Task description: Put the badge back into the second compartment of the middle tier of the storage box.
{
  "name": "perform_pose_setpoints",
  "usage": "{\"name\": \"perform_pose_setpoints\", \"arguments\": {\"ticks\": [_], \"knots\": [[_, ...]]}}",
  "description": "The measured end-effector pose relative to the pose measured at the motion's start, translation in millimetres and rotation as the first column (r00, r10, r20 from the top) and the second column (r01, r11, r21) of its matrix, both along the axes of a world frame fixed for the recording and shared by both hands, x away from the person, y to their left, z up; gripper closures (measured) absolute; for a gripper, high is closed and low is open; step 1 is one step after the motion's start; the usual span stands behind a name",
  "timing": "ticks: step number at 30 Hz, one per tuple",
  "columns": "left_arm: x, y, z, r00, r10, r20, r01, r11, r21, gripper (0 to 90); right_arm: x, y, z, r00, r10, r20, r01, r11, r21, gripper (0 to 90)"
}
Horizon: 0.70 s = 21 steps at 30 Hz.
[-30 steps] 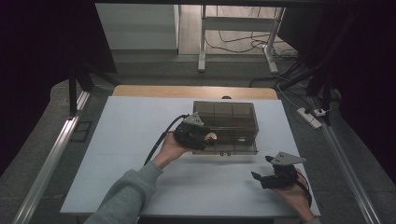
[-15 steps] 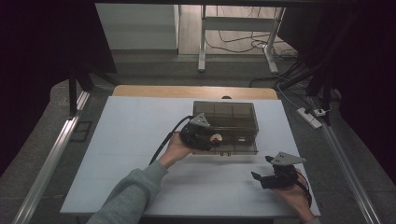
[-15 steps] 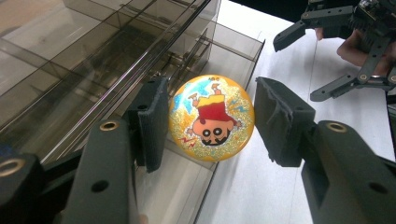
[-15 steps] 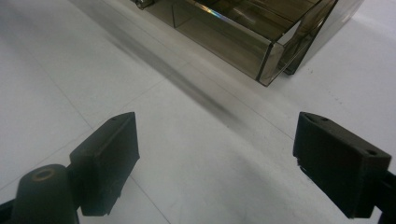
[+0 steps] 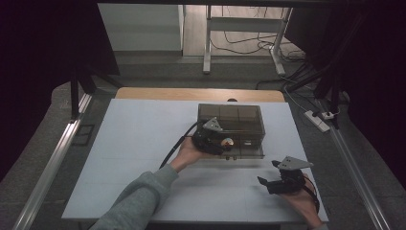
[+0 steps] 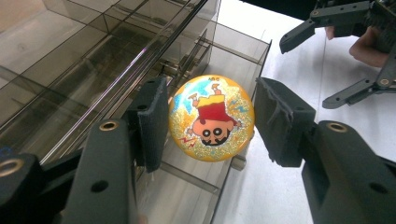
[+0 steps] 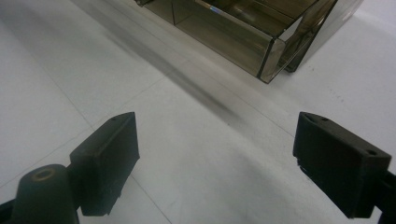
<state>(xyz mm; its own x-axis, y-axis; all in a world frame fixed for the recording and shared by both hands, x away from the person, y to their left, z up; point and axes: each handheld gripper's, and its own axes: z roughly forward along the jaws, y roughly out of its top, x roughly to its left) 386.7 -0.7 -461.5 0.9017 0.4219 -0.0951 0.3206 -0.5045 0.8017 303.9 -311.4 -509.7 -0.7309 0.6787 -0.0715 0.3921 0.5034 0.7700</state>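
A glittery ball (image 6: 212,119) is gripped by the left gripper (image 6: 210,123) mid-frame, over an open drawer (image 6: 233,56); the right gripper (image 7: 215,163) is held open.

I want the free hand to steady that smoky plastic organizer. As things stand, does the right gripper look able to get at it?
Probably yes. The right gripper sits open on the table, and the white surface between it and the organizer is bare. The left gripper, holding the ball, works at another part of its front.

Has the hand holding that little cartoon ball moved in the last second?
Yes. In the high view the left gripper with the ball has slid rightward along the smoky plastic box's front edge, toward its open drawer.
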Motion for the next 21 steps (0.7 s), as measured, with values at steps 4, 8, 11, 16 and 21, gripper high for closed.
{"name": "perform_pose_setpoints", "arguments": {"ticks": [4, 8, 11, 16, 21], "knots": [[0.6, -3.0, -2.0, 1.0000, -0.001, 0.003, 0.001, 1.0000, 0.009, 45.7, 0.0, -0.4, -0.1, 1.0000, -0.002, 0.000, 0.002, 1.0000, 0.003, 13.7], [0.3, -4.5, -3.6, 0.9999, 0.001, 0.010, -0.001, 0.9997, 0.023, 45.6, -0.1, -0.4, -0.3, 1.0000, 0.000, 0.001, 0.000, 1.0000, 0.001, 13.7], [-0.5, -5.5, -4.0, 0.9998, -0.003, 0.019, 0.002, 0.9994, 0.034, 45.5, -0.6, 0.0, -0.2, 1.0000, -0.003, 0.006, 0.003, 1.0000, 0.006, 13.8], [0.5, -5.9, -5.7, 0.9999, -0.006, 0.010, 0.006, 0.9993, 0.038, 41.3, -0.5, -0.1, -0.3, 1.0000, -0.002, 0.005, 0.002, 1.0000, 0.003, 13.8], [-1.4, -4.1, -2.3, 0.9999, -0.006, 0.015, 0.005, 0.9994, 0.034, 37.2, -0.8, -0.2, -0.1, 1.0000, -0.003, 0.007, 0.003, 1.0000, 0.005, 13.8]]}}
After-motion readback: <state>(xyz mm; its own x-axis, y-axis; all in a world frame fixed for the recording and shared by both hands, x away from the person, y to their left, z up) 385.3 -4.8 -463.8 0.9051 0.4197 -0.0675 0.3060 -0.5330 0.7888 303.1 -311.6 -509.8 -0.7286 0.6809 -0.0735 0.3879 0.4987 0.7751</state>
